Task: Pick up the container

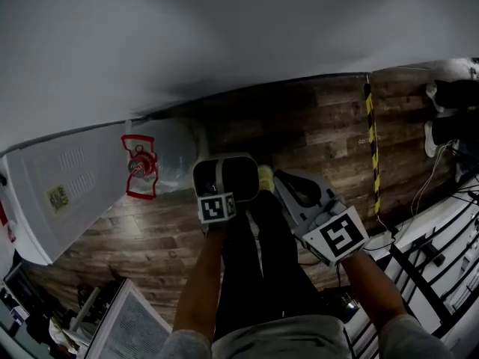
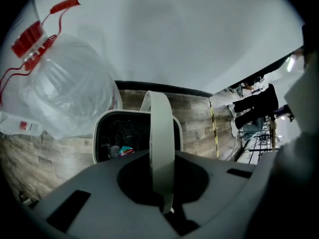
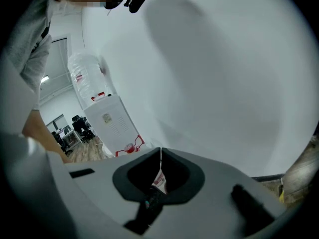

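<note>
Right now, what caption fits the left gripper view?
Jaws shut on the handle of the bin, clear bottle behind.

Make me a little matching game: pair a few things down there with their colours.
Things:
1. jug cap
2. floor tape
3. bin handle
4. floor

Colours:
A. brown wood
B. white
C. red
D. yellow and black stripes

Pairs: 1-C, 2-D, 3-B, 4-A
</note>
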### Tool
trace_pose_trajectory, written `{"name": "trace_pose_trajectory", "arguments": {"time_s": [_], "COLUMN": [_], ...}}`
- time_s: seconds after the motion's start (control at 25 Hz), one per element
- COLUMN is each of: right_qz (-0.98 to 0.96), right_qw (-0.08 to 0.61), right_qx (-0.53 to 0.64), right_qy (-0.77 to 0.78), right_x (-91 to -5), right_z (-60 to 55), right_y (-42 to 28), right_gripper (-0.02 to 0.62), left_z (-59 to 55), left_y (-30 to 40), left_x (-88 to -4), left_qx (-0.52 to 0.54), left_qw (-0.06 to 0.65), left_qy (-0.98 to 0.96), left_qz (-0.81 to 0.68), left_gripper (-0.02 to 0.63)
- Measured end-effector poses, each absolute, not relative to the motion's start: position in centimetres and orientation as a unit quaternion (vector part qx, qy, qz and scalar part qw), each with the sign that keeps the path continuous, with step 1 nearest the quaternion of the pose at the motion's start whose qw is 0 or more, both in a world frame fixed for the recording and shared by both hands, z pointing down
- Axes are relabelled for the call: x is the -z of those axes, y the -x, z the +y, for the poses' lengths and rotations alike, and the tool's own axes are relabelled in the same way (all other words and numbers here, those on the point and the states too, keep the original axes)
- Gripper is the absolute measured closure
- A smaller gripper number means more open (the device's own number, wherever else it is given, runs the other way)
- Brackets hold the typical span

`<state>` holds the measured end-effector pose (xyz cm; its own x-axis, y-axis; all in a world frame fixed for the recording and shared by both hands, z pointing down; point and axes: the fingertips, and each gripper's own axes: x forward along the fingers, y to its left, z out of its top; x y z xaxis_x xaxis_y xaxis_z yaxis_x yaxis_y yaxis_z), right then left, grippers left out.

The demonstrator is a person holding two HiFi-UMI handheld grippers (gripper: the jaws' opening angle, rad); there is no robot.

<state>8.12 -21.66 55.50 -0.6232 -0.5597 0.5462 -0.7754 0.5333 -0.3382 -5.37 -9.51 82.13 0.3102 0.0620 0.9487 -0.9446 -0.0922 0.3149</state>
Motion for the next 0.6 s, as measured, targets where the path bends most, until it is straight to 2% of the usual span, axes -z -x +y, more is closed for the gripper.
{"name": "trace_pose_trajectory", "arguments": {"time_s": [0.6], "right_qz": [-0.862], "right_qw": [0.188], "right_qx": [-0.205], "right_qy": [-0.424], "right_x": [-38.7], "right_z": [-22.6], "right_y": [-10.4], "right_gripper": [0.569], "left_z": [-4.9], "left_y": [9.2], "left_x": [-66.4], "left_qx": [-0.412], "left_qw": [0.591], "left_qy": [-0.555], "left_qz": [-0.415], "left_gripper": [0.592]}}
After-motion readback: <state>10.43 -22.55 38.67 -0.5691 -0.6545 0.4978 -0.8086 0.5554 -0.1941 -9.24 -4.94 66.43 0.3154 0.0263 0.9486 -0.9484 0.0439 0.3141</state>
